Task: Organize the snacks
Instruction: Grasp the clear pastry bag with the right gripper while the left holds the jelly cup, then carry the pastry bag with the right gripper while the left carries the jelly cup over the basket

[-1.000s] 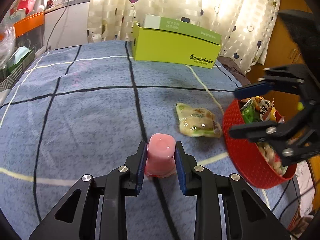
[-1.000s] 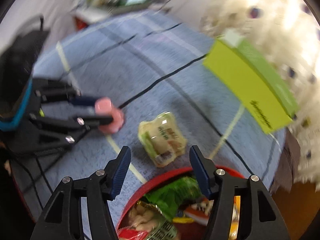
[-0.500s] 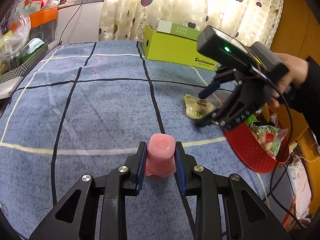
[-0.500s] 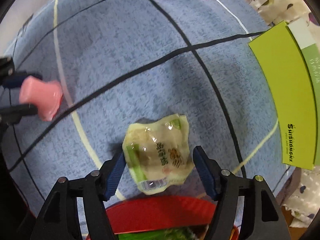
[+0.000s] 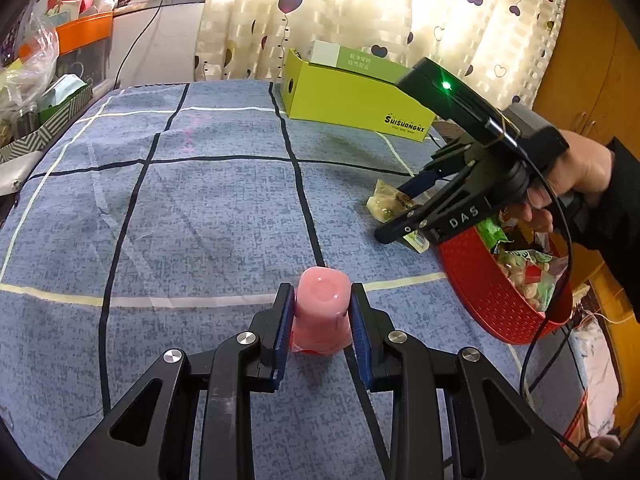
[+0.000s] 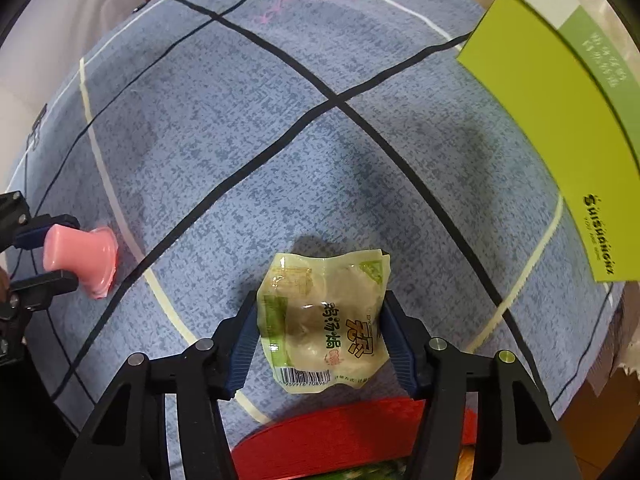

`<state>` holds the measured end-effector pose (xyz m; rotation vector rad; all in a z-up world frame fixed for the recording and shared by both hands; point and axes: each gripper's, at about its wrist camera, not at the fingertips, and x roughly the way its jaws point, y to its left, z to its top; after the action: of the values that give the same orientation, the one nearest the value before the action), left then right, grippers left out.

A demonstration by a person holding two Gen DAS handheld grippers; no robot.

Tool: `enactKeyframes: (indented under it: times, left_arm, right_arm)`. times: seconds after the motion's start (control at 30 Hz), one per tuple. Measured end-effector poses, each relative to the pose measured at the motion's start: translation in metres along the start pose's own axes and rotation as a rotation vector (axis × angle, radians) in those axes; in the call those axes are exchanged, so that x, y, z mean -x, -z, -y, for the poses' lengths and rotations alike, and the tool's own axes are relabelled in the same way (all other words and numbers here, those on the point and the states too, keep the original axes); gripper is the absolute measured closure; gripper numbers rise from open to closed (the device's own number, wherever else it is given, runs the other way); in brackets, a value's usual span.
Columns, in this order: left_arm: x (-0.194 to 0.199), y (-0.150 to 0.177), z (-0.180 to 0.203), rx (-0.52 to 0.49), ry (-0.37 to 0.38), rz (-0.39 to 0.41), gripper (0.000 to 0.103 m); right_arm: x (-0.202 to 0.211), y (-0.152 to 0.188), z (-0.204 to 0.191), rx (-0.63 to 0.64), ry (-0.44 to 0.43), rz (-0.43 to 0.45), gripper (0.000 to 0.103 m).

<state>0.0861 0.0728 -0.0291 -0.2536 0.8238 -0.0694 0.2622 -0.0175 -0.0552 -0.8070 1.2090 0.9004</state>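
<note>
Pink jelly cup [image 5: 321, 312] in left tongs [image 5: 321, 320]

Left gripper [image 5: 321, 314] angled downward, jaws clamped. Right gripper [image 6: 323, 338] pointed steeply down, jaws wide and closing, gripped at its handle by a hand [image 5: 578, 178] in a dark sleeve [image 5: 620, 216].
</note>
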Motion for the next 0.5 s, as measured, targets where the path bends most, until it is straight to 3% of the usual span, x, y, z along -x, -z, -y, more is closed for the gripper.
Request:
enactKeyframes:
  times: [0.37, 0.5]
  left_arm:
    - [0.027, 0.003, 0.001, 0.016, -0.022, 0.052, 0.074]
    - [0.040, 0.003, 0.006, 0.015, -0.035, 0.073, 0.074]
  right_arm:
    - [0.081, 0.044, -0.028, -0.148, -0.039, 0.322, 0.047]
    - [0.090, 0.056, -0.051, -0.193, -0.043, 0.421, 0.047]
